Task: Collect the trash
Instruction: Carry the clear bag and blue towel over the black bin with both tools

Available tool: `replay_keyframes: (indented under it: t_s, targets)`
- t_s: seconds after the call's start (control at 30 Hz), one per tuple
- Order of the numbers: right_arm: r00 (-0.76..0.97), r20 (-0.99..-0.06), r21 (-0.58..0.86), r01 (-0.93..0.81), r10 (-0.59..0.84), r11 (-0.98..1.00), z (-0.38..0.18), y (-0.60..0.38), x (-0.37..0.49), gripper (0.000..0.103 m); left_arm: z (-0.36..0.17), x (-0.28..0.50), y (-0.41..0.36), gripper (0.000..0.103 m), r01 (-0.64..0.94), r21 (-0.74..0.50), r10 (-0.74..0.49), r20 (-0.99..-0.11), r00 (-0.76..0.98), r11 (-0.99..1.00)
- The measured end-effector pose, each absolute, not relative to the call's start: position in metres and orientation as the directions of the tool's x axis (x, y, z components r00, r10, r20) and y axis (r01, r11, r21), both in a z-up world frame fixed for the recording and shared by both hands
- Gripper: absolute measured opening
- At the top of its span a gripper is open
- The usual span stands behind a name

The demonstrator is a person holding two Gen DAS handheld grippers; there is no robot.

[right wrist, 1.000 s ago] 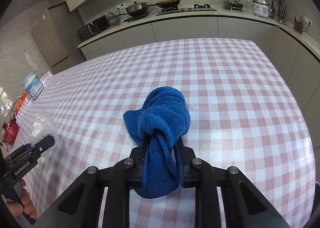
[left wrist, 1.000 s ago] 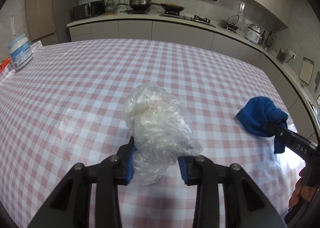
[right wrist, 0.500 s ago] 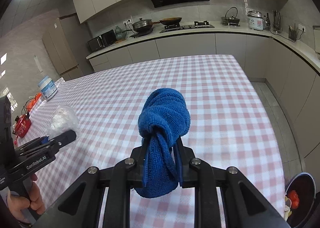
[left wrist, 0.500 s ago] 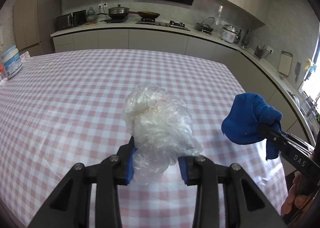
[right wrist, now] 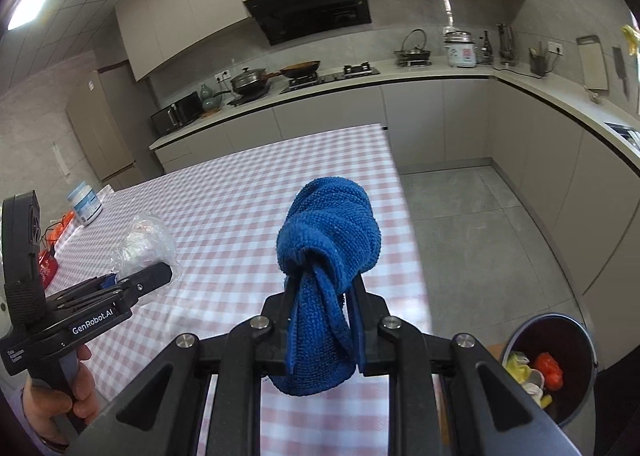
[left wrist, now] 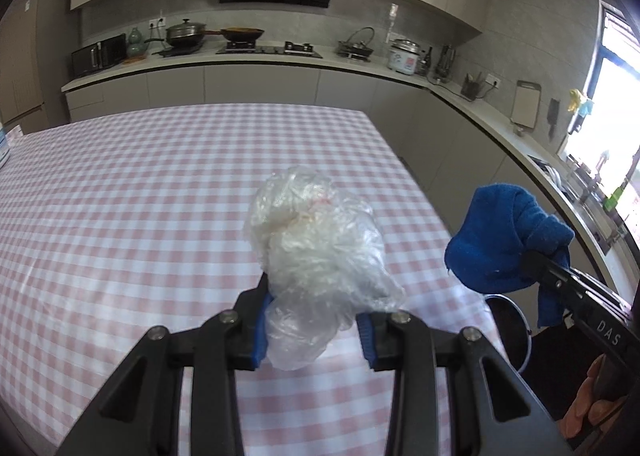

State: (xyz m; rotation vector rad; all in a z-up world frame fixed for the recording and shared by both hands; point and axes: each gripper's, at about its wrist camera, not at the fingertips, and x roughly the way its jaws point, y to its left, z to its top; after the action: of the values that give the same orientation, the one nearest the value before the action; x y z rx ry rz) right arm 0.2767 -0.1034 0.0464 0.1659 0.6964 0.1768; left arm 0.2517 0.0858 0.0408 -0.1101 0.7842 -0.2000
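left gripper (left wrist: 312,330) clamps 1 plastic wad (left wrist: 316,252) | right gripper (right wrist: 320,330) clamps 1 blue cloth (right wrist: 328,240)

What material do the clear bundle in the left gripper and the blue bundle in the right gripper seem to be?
Clear bundle: apparently thin plastic film, glossy; it is see-through and finely crinkled.
Blue bundle: apparently microfibre or terry cloth, matte; a looped, nubby weave shows and it drapes in soft folds.

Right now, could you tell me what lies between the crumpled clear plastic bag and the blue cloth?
Only bare pink-checked tablecloth shows between the crumpled clear plastic bag and the blue terry cloth, in the right wrist view.
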Motion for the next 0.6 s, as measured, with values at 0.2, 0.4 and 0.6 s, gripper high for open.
replay_keyframes:
  t_s: [0.2,0.4,0.6]
  targets:
    - [0.771,-0.612,0.21,-0.059,0.179,0.976,0.047,-0.171,0.245,0.023,0.04,0.242,0.029,0.037,0.18,-0.178,-0.253,-0.688,0.68,0.967]
    - [0.768,-0.621,0.215,-0.026,0.157,0.976,0.043,-0.242,0.222,0.023,0.04,0.235,-0.023,0.037,0.202,-0.195,-0.28,-0.687,0.67,0.96]
    - [0.765,-0.633,0.196,0.014,0.115,0.981,0.048,-0.294,0.197,0.023,0.041,0.231,-0.057,0.037,0.222,-0.217,-0.31,-0.69,0.654,0.951]
